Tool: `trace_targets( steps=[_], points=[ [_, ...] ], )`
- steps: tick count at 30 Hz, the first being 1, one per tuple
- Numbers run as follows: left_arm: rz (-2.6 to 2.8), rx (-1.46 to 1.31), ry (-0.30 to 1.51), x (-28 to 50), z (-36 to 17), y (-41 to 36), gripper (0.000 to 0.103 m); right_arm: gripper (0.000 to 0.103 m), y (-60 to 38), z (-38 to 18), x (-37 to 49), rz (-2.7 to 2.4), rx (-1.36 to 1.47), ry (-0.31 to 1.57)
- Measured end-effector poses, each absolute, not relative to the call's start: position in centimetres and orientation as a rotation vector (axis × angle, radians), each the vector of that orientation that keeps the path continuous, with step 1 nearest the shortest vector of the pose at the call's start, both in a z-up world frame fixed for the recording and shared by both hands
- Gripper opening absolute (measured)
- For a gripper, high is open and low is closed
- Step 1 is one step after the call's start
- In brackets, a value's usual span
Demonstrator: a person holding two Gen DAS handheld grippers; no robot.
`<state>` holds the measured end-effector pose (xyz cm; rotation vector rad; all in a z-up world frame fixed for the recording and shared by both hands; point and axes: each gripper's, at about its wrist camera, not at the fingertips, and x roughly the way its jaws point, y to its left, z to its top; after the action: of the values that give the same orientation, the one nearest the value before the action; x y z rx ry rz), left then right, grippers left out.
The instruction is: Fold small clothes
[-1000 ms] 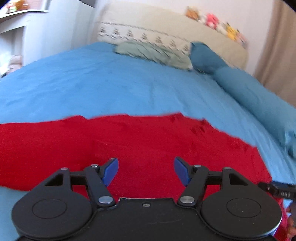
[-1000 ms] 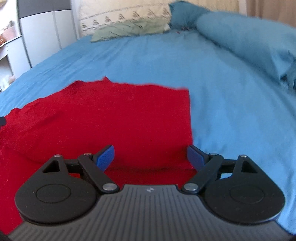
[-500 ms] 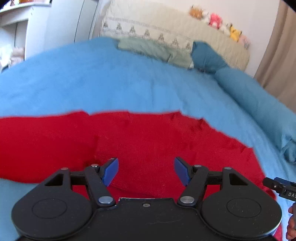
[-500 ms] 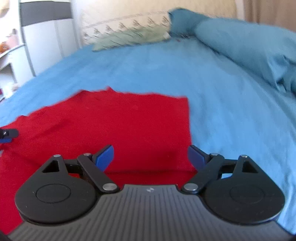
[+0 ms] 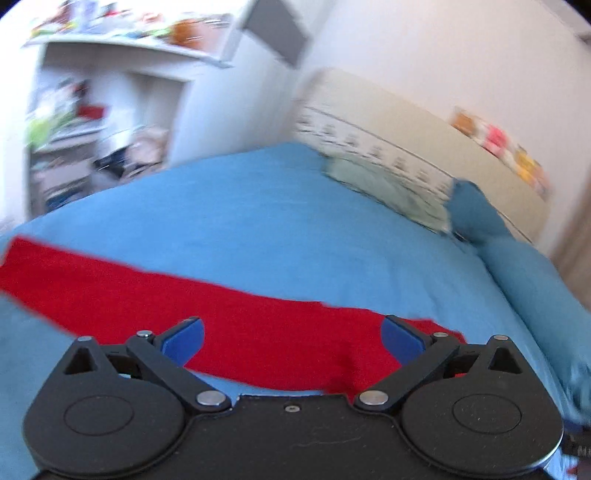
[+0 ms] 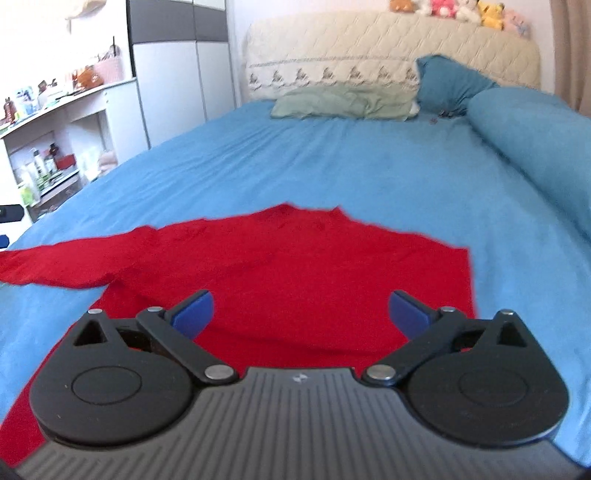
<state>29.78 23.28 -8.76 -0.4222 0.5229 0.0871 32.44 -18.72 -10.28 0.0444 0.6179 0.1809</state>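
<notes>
Fingers on your left gripper [image 5: 291,338] stand wide apart with nothing between the two blue pads [image 5: 183,339], and they hover over one outstretched sleeve [image 5: 110,291] of the red sweater [image 6: 295,273]; whether they touch the fabric you cannot tell, as that view is blurred. Your right gripper [image 6: 300,312] is spread just as wide, also empty, its two blue pads [image 6: 192,313] poised above the sweater's body near its lower hem. You have one garment to deal with: a single red long-sleeved sweater lying flat on the blue bedsheet [image 6: 332,155], neckline pointing toward the headboard [image 6: 388,48], one sleeve stretched out to the left, the right side ending in a straight edge. At the head of the bed you can count one pale green pillow [image 6: 343,101], one teal pillow [image 6: 450,83] and one long blue rolled duvet [image 6: 535,140] along the right side. Several plush toys [image 6: 458,9] sit in a row on top of the headboard, and white shelves [image 6: 51,140] stand to the left.
</notes>
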Motion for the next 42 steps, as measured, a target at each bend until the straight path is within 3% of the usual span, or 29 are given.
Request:
trace_targets(
  steps=[7, 13, 15, 23, 27, 35, 42],
  points=[
    [0.294, -0.534, 0.523, 27.0, -12.3, 32.8, 0.101, 0.103, -14.1, -12.0, 32.4, 0.201, -0.003, 0.649],
    [0.385, -0.542, 0.589, 27.8, -15.8, 36.7, 0.076, 0.103, -11.9, -13.0, 33.4, 0.209, -0.024, 0.669],
    [0.398, -0.546, 0.601, 28.2, -16.7, 37.8, 0.063, 0.103, -11.6, -13.5, 33.8, 0.202, -0.031, 0.675],
    [0.47, -0.493, 0.554, 30.4, -17.9, 39.2, 0.036, 0.103, -12.2, -14.5, 34.0, 0.169, 0.035, 0.66],
    [0.525, -0.468, 0.559, 31.4, -17.9, 39.5, 0.008, 0.103, -12.6, -15.0, 34.0, 0.162, 0.05, 0.662],
    [0.465, -0.377, 0.489, 32.1, -13.8, 36.1, 0.005, 0.103, -14.3, -14.7, 34.1, 0.132, 0.09, 0.641],
    [0.15, -0.215, 0.376, 35.4, -6.0, 23.9, 0.005, 0.103, -18.5, -13.0, 33.2, 0.099, 0.164, 0.609]
  ],
)
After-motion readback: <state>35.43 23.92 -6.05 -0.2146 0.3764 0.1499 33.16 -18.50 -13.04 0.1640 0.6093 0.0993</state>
